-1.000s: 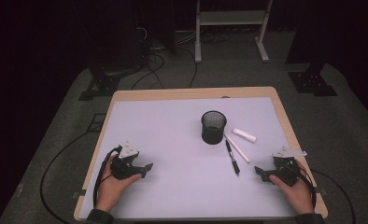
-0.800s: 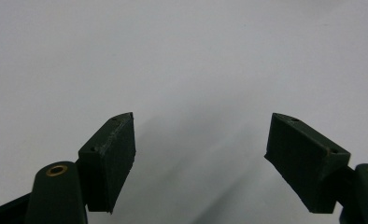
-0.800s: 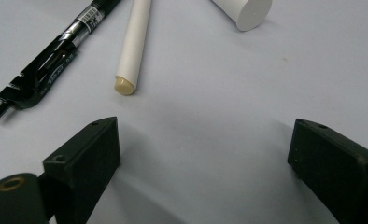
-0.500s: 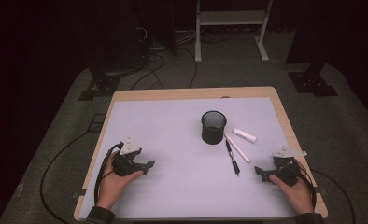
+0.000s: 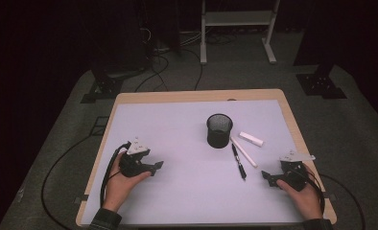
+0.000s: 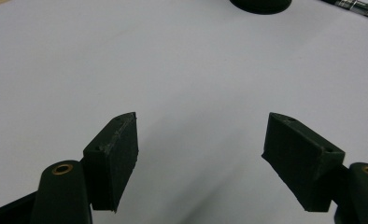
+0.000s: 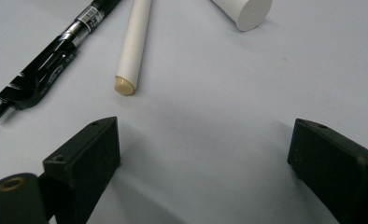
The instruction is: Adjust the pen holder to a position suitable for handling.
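"Had anything gone into the mesh pen cup (image 5: 219,130) when you looked?"

"Not that I could see. The black pen (image 5: 238,161), the long white stick (image 5: 244,152) and the short white cylinder (image 5: 251,139) all lay flat on the table (image 5: 177,120), fanned out from the cup's 4 o'clock side, the stick's far end nearly touching its base."

"And the person's hands?"

"Both rested near the front edge. The right gripper (image 5: 268,177) sat at about 4 o'clock from the cup, fingers (image 7: 86,158) spread wide with nothing between them, aimed at the pen (image 7: 51,65) and the stick (image 7: 133,44). The left gripper (image 5: 157,166) was well apart at 8 o'clock, fingers (image 6: 114,156) spread too, holding nothing."

"So the work hadn't begun?"

"I'd judge not. Three items to pick up, and the right one looked nearest to a first grab."
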The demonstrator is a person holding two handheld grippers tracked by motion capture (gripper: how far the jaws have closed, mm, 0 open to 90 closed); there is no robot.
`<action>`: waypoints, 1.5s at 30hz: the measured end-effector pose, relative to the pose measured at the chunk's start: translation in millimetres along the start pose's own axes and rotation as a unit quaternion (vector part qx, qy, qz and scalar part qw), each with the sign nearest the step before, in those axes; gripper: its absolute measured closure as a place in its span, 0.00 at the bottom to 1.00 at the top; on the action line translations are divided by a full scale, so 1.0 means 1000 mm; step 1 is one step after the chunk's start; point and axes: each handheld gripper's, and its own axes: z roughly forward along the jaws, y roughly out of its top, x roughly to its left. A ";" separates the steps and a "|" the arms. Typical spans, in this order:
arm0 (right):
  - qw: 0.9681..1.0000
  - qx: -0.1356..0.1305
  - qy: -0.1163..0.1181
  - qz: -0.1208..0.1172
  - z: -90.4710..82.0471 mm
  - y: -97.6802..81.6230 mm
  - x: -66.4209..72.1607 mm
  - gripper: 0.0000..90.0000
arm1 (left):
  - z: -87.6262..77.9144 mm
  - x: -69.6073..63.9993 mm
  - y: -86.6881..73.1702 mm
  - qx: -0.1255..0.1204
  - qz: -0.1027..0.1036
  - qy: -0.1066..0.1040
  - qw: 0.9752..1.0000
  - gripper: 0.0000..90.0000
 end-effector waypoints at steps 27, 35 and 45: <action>1.000 0.000 0.000 0.001 0.000 0.000 0.000 0.09 | 0.014 -0.007 0.031 -0.009 0.002 -0.011 1.000 0.35; 1.000 0.000 0.001 0.001 0.000 0.000 0.000 0.09 | 0.021 -0.009 0.041 -0.009 0.008 -0.020 1.000 0.39; 1.000 0.000 0.001 0.001 0.000 0.000 0.000 0.09 | 0.027 -0.010 0.056 -0.016 0.010 -0.030 0.999 0.42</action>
